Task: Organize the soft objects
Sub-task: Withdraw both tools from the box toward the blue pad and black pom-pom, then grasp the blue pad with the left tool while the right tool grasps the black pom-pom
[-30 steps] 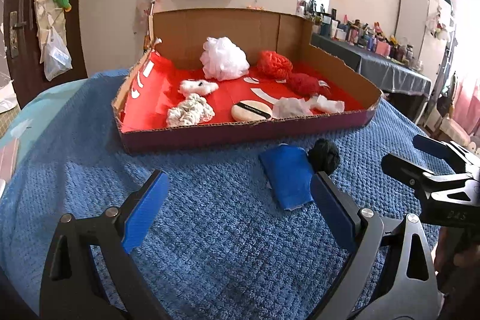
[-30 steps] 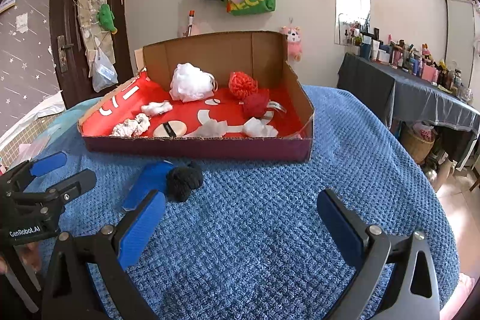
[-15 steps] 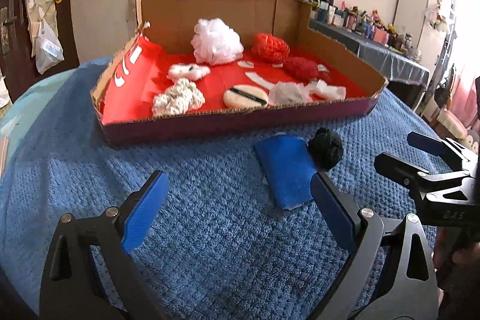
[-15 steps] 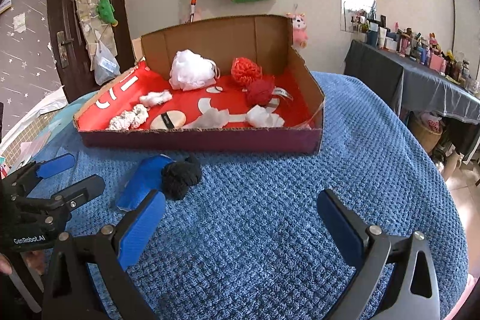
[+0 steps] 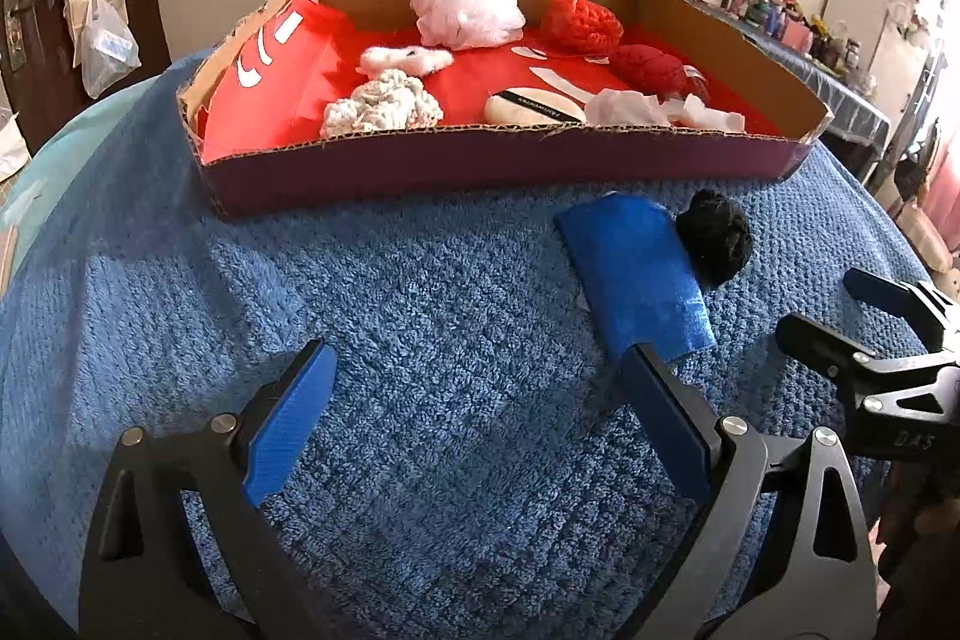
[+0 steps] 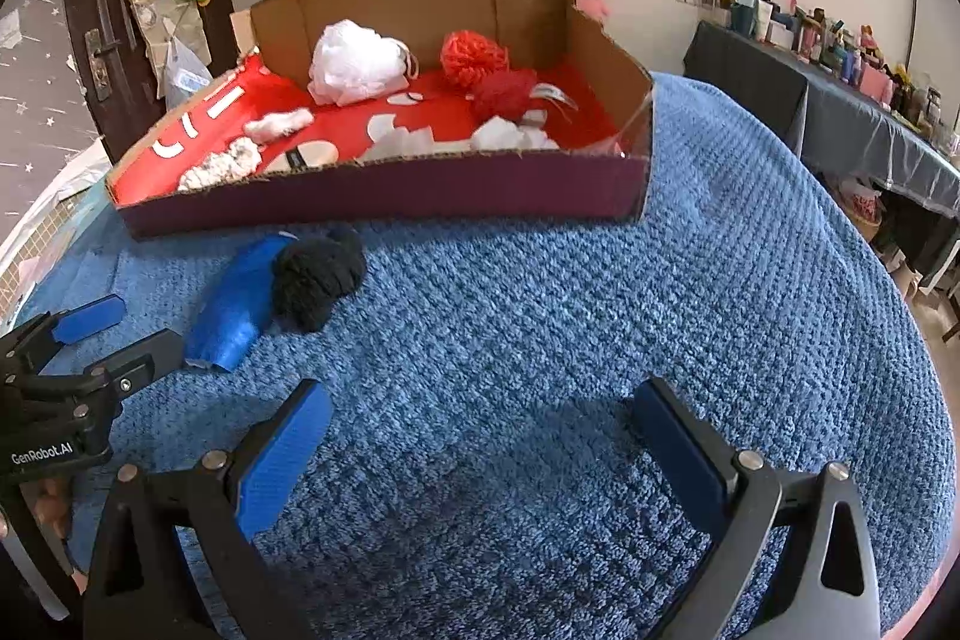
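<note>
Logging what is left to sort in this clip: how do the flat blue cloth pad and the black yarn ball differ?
The flat blue cloth pad is a smooth, slab-like rectangle; the black yarn ball is a rounded, fuzzy clump. The pad is bright blue, the ball matte black. The pad looks longer and lies nearer the left gripper; the ball sits at its far corner. Both lie on the blue towel, outside the cardboard box, apparently touching, neither gripped.

Blue waffle-textured towel (image 5: 420, 292); purple-fronted cardboard box (image 5: 480, 166) with red lining; blue folded cloth (image 5: 636, 262); black yarn ball (image 5: 717, 241); white mesh pouf (image 5: 465, 4).
</note>
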